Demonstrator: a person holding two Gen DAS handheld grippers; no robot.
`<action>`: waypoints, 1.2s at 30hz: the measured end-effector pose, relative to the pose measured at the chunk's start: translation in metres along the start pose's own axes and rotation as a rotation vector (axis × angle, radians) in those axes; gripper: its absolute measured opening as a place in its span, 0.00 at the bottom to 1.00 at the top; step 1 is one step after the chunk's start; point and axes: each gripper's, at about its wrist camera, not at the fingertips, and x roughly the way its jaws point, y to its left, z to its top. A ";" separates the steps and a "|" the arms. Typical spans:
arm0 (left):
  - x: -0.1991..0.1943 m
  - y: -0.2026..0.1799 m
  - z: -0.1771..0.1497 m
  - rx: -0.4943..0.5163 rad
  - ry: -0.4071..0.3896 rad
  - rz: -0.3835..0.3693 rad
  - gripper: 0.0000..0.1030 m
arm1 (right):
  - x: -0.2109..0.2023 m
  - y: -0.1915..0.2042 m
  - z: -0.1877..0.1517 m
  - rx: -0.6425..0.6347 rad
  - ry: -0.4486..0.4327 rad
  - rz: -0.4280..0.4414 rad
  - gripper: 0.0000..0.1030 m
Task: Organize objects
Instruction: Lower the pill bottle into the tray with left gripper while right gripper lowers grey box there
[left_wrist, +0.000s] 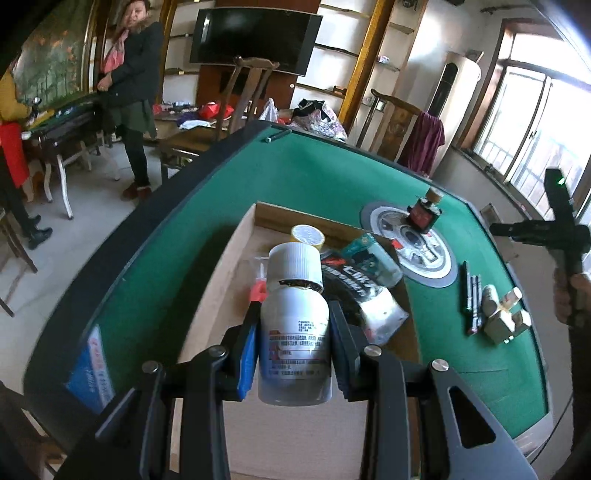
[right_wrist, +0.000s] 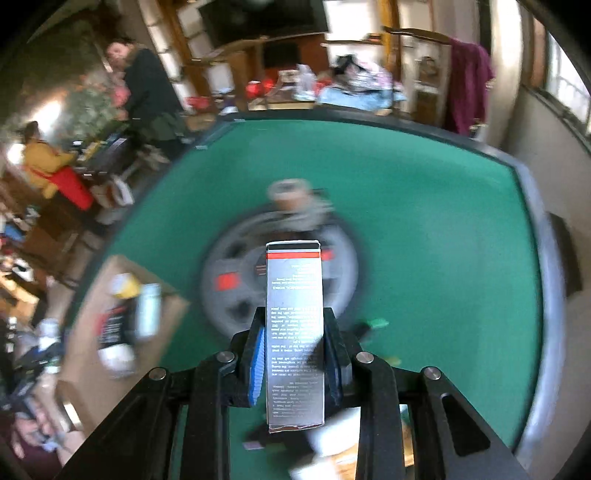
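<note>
My left gripper is shut on a white plastic bottle with a ribbed white cap, held upright above the open cardboard box. In the box lie a yellow tape roll, a teal pack and a black pouch. My right gripper is shut on a tall silver carton with a red band, held over the green felt table in front of the round grey hub. The right wrist view is blurred by motion.
A small dark bottle with a cork stands on the hub. Pens, small bottles and a pale block lie on the felt at the right. A person stands beyond the table, near a wooden chair.
</note>
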 end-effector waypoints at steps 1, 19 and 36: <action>0.001 0.001 0.001 0.006 0.005 0.008 0.32 | 0.001 0.011 -0.003 0.001 0.000 0.030 0.29; 0.067 0.030 -0.013 0.043 0.173 0.092 0.32 | 0.122 0.221 -0.061 -0.001 0.200 0.447 0.30; 0.055 0.028 -0.011 0.020 0.138 0.050 0.61 | 0.168 0.240 -0.058 -0.004 0.229 0.336 0.30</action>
